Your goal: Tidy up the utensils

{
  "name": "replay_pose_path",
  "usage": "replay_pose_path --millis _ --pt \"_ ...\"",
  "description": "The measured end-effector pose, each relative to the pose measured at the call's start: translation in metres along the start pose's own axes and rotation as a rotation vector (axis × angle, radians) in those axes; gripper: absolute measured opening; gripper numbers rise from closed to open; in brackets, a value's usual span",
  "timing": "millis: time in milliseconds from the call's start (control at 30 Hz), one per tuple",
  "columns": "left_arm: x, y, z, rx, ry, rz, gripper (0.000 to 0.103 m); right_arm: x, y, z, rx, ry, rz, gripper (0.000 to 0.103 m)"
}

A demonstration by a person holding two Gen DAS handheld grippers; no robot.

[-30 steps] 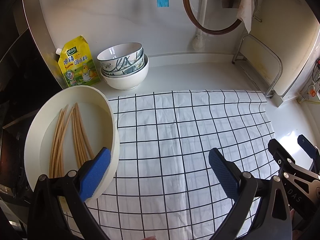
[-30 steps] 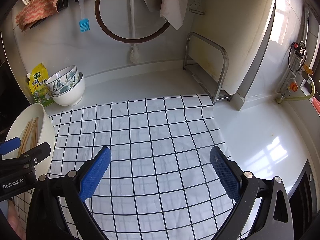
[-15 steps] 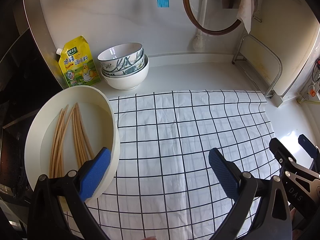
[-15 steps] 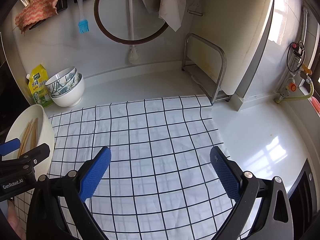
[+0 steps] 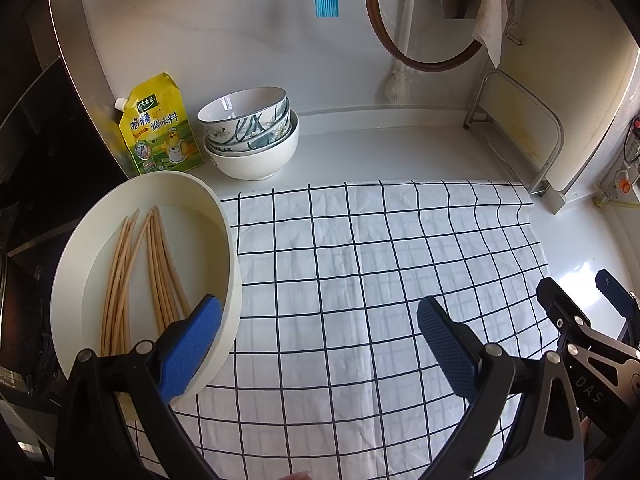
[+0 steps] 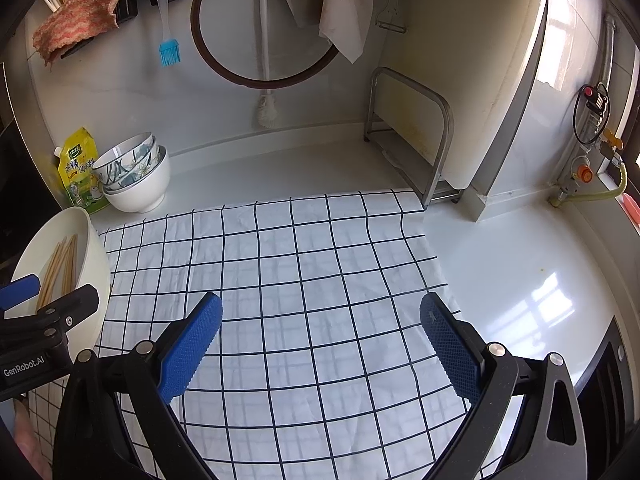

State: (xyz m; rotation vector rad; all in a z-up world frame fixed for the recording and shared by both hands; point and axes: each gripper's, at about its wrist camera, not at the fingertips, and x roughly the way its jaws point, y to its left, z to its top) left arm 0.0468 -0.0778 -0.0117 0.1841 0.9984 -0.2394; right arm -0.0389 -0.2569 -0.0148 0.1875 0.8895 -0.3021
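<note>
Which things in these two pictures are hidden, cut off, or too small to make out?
- Chopsticks: near ends hidden behind the left gripper in the left wrist view; exact count unclear.
- Lower bowls in the stack: interiors hidden by the top bowl.
- Yellow pouch: print too small in the right wrist view.
- Right gripper: cut off by the left view's edge.

You are seeing three stacked bowls point(image 5: 250, 136), one big white bowl point(image 5: 224, 216), about ten chopsticks point(image 5: 156, 264), one yellow bag point(image 5: 158, 126), one checked cloth point(image 5: 380, 260) and one blue brush point(image 5: 327, 2).
</note>
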Motion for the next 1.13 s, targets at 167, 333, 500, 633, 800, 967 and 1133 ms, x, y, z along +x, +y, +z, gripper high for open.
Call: replay_pose_path --millis 167,333,500,633,800,967,1133 --pt "-0.0024 -0.0004 -0.002 -0.001 -0.002 -0.003 0.097 -0.0008 -0.0007 -0.0003 0.002 -0.001 0.0 0.095" --pt "-0.005 -0.0012 -0.004 -0.002 -0.002 -0.003 0.097 -0.0013 -0.0007 -0.0001 0.001 0.0 0.0 0.095" --pt "-0.0053 -0.0019 -0.0049 -0.007 0.002 -0.004 0.097 -0.0028 -0.001 -0.0006 0.001 0.0 -0.001 0.095" --pt "-0.0058 -0.0018 -0.0054 -0.005 0.001 -0.007 0.097 -0.0029 -0.001 -0.0006 0.001 0.0 0.0 0.095" --pt "-0.0072 -0.0018 -0.0053 -0.006 -0.002 -0.01 0.097 -0.0029 -0.0011 -0.0005 0.001 0.0 0.0 0.095" --pt "-0.0073 -0.0026 -0.0051 0.002 0.003 -0.007 0.097 -0.0036 -0.001 -0.0009 0.001 0.001 0.001 0.095" --pt "-0.0078 -0.0024 -0.0059 0.002 0.005 -0.008 0.097 -0.006 -0.0012 -0.0021 0.0 -0.002 0.0 0.095"
